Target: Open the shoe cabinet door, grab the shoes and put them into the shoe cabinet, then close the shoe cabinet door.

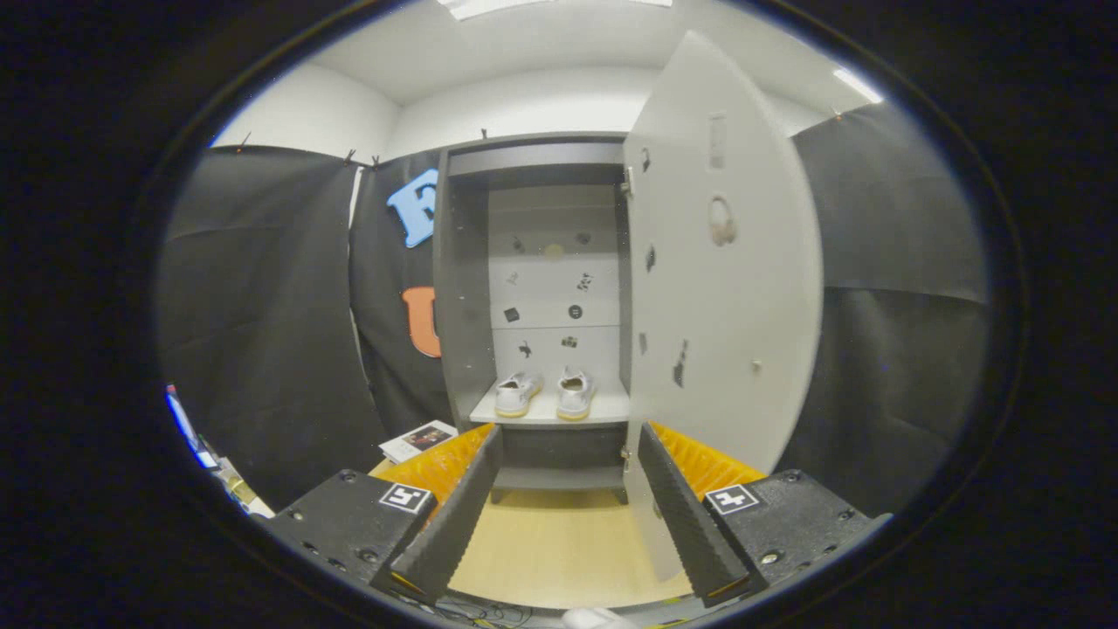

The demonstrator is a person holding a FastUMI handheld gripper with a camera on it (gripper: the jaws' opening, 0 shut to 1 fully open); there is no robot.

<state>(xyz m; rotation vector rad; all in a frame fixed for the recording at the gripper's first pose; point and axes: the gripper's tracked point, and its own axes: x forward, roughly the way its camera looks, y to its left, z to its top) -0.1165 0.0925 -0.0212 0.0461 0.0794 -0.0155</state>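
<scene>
Closest to the lens, the gripper (566, 498) holds its two black ribbed fingers (454, 515) spread wide, nothing between them but bare wooden floor (559, 550). Orange ribbing backs each finger, and a small square marker sits on each black block behind them. Beyond the fingertips stands the shoe cabinet (533, 288), grey-framed, and its door (721, 262) is swung wide open on the right-hand side, pale inner face showing with a few small stickers and a knob low down. The door's lower edge comes down just beside the right finger. And the shoes (546, 393) are in: a white pair, side by side on the cabinet's pale shelf (607, 409), heels toward us, well apart from the fingers. Small dark stickers dot the back panel above them. Left of the cabinet, a booklet (419, 439) lies low by the black cloth wall.
</scene>
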